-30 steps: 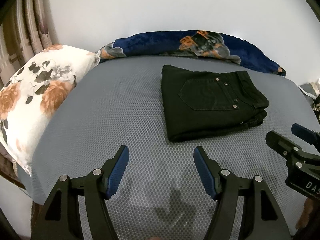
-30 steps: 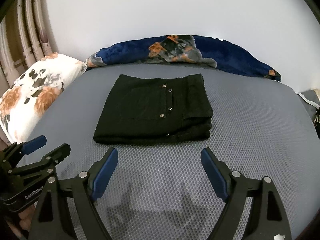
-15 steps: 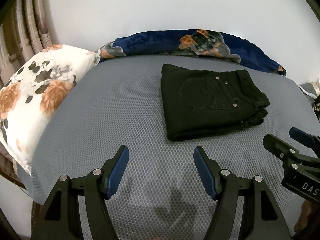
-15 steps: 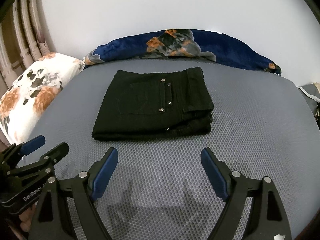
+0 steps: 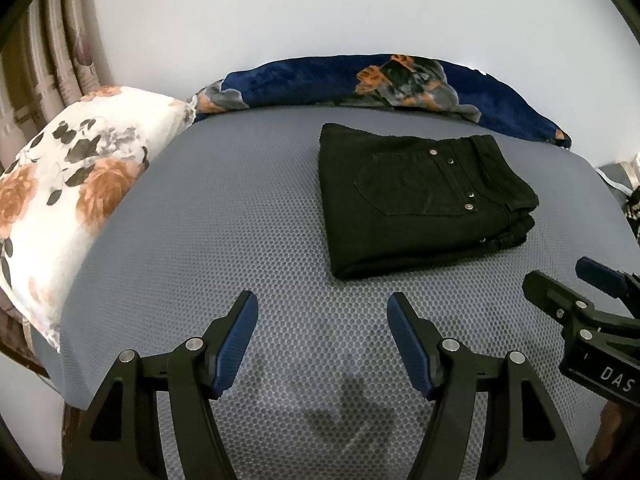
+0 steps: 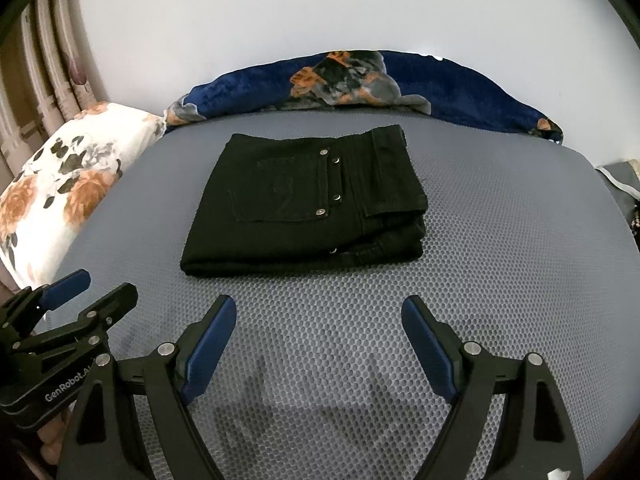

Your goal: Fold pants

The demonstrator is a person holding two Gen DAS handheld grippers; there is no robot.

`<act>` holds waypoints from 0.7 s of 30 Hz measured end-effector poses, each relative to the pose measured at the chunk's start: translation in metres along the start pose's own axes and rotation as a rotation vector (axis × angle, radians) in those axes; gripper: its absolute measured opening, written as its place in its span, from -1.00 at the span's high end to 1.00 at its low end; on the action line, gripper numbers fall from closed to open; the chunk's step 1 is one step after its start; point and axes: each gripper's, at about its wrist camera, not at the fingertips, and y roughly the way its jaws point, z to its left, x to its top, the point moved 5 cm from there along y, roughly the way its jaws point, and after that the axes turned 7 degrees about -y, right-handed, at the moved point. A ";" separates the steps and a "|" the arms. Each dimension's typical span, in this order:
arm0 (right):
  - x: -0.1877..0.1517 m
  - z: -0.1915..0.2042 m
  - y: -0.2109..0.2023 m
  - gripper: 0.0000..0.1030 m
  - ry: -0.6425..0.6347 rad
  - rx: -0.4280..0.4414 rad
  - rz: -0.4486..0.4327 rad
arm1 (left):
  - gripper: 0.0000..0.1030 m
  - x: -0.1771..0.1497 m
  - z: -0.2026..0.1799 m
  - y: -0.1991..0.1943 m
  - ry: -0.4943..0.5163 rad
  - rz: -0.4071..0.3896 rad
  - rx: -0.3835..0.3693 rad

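Black pants (image 5: 416, 200) lie folded into a compact rectangle on the grey mesh bed surface (image 5: 224, 216), back pocket and rivets up. They also show in the right wrist view (image 6: 308, 204). My left gripper (image 5: 322, 312) is open and empty, hovering above the bed, short of the pants' near left corner. My right gripper (image 6: 318, 316) is open and empty, in front of the pants' near edge. Each gripper appears at the edge of the other's view: the right one (image 5: 576, 284) and the left one (image 6: 86, 292).
A white floral pillow (image 5: 68, 184) lies at the bed's left side. A dark blue floral blanket (image 5: 380, 80) runs along the far edge against the white wall. Curtains (image 5: 48, 56) hang at far left. Grey cloth (image 6: 620, 184) sits at the right edge.
Both grippers have drifted slightly back and up from the pants, staying open. The pants have not moved.
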 end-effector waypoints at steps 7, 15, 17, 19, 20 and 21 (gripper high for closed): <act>0.000 0.000 0.000 -0.61 -0.003 -0.003 0.005 | -0.31 0.000 -0.001 0.002 0.008 0.011 -0.007; 0.000 -0.001 0.002 -0.61 0.003 0.000 0.014 | -0.31 0.002 -0.001 0.003 0.012 0.013 -0.010; 0.001 -0.001 0.003 -0.61 0.001 0.000 0.015 | -0.31 0.001 -0.002 0.003 0.013 0.013 -0.008; 0.000 -0.001 0.003 -0.61 0.003 0.000 0.017 | -0.31 0.001 -0.003 0.004 0.015 0.016 -0.010; 0.001 -0.001 0.003 -0.61 0.004 0.001 0.017 | -0.31 0.001 -0.003 0.004 0.017 0.016 -0.011; 0.001 -0.002 0.004 -0.61 0.004 0.002 0.018 | -0.31 0.002 -0.004 0.004 0.018 0.017 -0.011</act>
